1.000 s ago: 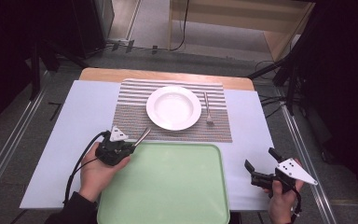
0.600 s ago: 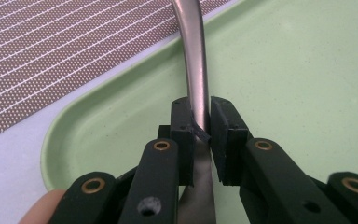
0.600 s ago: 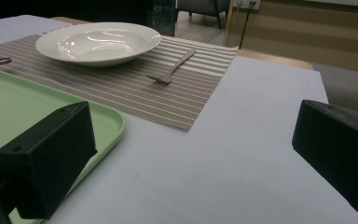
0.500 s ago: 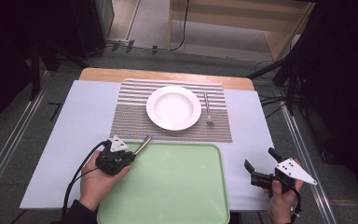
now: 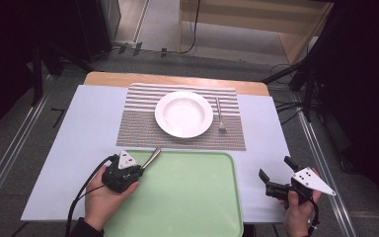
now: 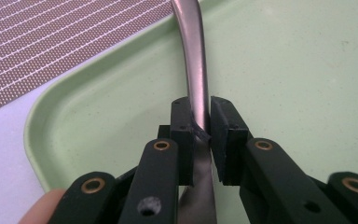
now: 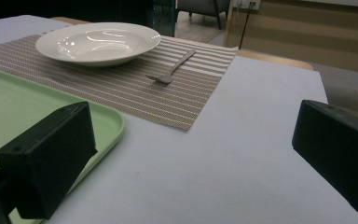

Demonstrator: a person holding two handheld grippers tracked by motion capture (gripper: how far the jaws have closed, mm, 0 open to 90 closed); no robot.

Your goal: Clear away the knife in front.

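My left hand-held gripper is clamped on the slim, curved, silvery metal utensil handle over the pale green plastic tray's near-left corner. I judge it stiff, light and slippery; mid-handle grip suits. My right hand-held gripper hangs wide open, empty.

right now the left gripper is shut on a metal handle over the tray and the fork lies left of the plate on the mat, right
Not quite: the fork lies right of the plate, not left, as the high view shows. The rest holds: the left gripper is shut on a metal handle over the tray, and the fork is on the mat.
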